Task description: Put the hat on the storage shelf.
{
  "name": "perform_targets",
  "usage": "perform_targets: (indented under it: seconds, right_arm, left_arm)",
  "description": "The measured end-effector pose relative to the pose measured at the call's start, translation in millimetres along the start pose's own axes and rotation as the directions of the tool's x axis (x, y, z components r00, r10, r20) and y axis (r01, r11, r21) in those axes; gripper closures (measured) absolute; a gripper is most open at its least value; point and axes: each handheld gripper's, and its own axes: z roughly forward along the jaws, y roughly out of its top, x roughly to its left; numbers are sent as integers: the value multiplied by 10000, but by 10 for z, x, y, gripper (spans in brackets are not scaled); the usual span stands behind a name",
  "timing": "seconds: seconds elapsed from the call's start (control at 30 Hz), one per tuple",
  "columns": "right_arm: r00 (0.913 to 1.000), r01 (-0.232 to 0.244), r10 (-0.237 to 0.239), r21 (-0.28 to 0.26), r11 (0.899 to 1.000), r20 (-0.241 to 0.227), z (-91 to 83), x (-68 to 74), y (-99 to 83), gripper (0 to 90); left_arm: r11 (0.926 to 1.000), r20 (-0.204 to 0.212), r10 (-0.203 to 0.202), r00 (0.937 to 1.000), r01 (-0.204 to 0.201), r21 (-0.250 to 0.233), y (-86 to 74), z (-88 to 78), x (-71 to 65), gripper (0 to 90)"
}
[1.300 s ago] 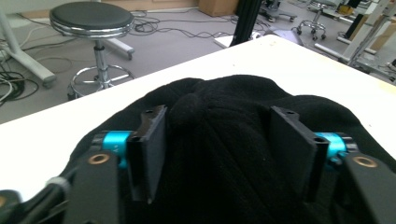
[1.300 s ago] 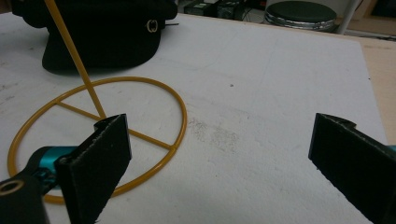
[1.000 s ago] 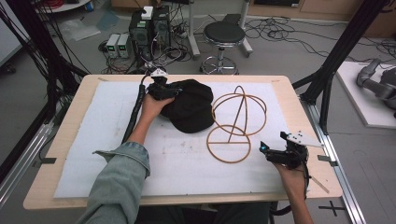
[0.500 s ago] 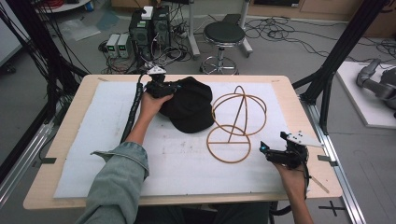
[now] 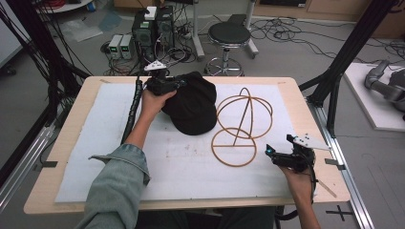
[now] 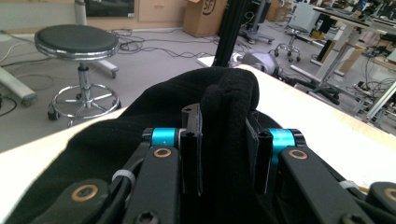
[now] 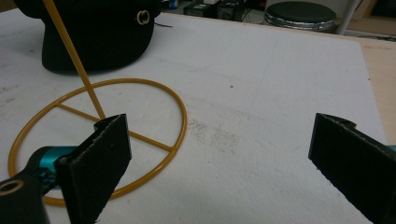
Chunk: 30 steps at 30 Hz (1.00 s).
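Observation:
A black cap (image 5: 193, 105) lies on the white mat at the far middle of the table. My left gripper (image 5: 180, 84) is at the cap's far left edge. In the left gripper view the jaws are shut on an upright fold of the cap's cloth (image 6: 226, 93), with the left gripper (image 6: 224, 140) pinching it from both sides. To the cap's right stands a tan wire stand (image 5: 241, 118) with a ring base and a domed top. My right gripper (image 5: 279, 144) rests open near the ring's right side; in its own view the right gripper (image 7: 219, 144) holds nothing, and the stand's stem (image 7: 74, 60) and the cap (image 7: 93, 32) lie ahead on the left.
A white mat (image 5: 95, 143) covers most of the wooden table (image 5: 47, 200). Black frame posts (image 5: 334, 71) rise at the table's right and left. Beyond the far edge are a round stool (image 5: 229, 33) and electronics boxes (image 5: 122, 45) on the floor.
The left hand and gripper have moved slightly toward the far edge and upward, with the cap's edge raised in the jaws. The right gripper has stayed still.

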Motion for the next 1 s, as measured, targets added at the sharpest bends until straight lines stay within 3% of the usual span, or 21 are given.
perform_targets:
  seconds: [0.2,0.53,0.63,0.77,1.0]
  right_arm:
    - [10000,-4,4,-5,10000,-16,0,2,2,55]
    - [10000,-4,4,-63,10000,-81,0,7,8,54]
    - [10000,1,-2,-75,10000,-98,2,8,12,54]
    - [9999,-20,19,-71,10000,-118,13,15,15,55]
    - [9998,-2,1,-52,10000,-177,22,9,16,54]
  left_arm:
    - [9990,8,270,9996,-270,-354,185,-84,-90,728]
    - [9914,430,-285,9987,337,-1264,514,-309,-175,728]
    - [9835,699,-582,9959,693,-1672,610,-386,-195,729]
    - [9772,798,-702,9943,846,-1949,733,-485,-218,729]
    - [9727,700,-400,9967,549,-2253,946,-632,-296,728]
